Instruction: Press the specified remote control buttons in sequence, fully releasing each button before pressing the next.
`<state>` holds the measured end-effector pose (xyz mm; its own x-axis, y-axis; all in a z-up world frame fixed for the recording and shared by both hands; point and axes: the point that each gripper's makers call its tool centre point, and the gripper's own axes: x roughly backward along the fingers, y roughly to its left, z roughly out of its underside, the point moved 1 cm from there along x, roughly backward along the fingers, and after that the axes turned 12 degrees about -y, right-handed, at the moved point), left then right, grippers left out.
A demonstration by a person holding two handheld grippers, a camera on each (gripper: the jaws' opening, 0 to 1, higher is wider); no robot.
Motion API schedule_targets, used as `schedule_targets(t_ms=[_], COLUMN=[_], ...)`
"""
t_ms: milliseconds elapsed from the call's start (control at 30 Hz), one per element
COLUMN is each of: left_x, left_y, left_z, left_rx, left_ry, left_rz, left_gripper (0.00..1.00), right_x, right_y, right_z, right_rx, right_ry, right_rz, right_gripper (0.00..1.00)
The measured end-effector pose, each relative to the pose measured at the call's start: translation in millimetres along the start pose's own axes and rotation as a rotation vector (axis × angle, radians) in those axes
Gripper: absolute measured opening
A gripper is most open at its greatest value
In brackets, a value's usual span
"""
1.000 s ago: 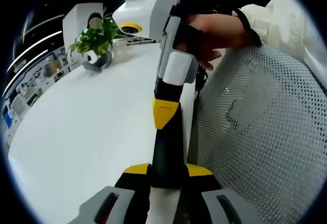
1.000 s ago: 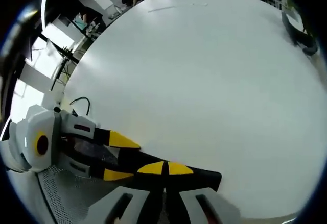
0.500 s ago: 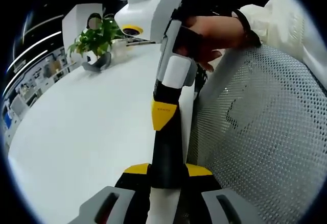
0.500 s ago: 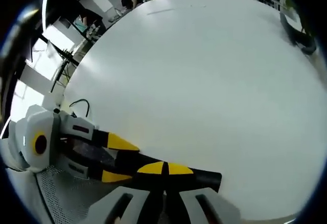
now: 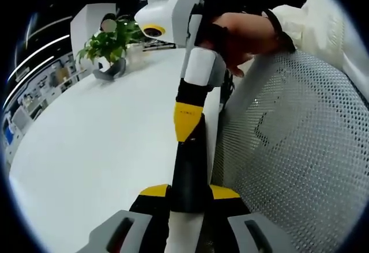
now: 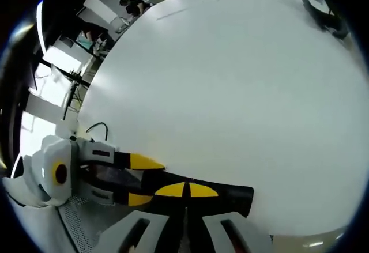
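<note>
The left gripper [image 5: 189, 192] holds the black remote [image 5: 188, 169] at one end, its fingers [image 5: 154, 191] clamped on either edge, above the near edge of the white counter [image 5: 92, 143]; the right gripper [image 6: 187, 189], fingers narrow and together, rests its yellow tip on the remote's face; over the last second that tip has slid slightly farther along the remote and its body has tilted, probably a move between presses.
</note>
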<state>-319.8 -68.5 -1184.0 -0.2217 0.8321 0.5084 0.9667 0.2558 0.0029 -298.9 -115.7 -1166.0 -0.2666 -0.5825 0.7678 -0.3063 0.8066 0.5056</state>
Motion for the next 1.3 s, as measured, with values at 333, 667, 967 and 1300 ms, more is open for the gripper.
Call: schedule_targets(t_ms=[333,667,967,1300], left_x=[0.1,-0.6,-0.8,-0.3], left_y=[0.2,0.0,0.1,0.8], left_z=[0.0,-0.2,-0.3,-0.5], left_rx=[0.008,0.007,0.007,0.014], left_ry=[-0.005,-0.007,-0.007,-0.007], left_rz=[-0.002,-0.003,-0.003,0.001], left_gripper=[0.25,0.25,0.25,0.25], right_x=[-2.8,-3.5,-3.1,0.2], right_y=[-3.7,-4.7,-5.3,-2.6], right_z=[7.7,9.5,8.7,8.8], right_rx=[0.02,0.026,0.016,-0.017], right_ry=[0.047,0.055,0.047,0.053], right_rz=[0.036,0.043,0.04,0.023], right_gripper=[0.0,0.0,0.0,0.0])
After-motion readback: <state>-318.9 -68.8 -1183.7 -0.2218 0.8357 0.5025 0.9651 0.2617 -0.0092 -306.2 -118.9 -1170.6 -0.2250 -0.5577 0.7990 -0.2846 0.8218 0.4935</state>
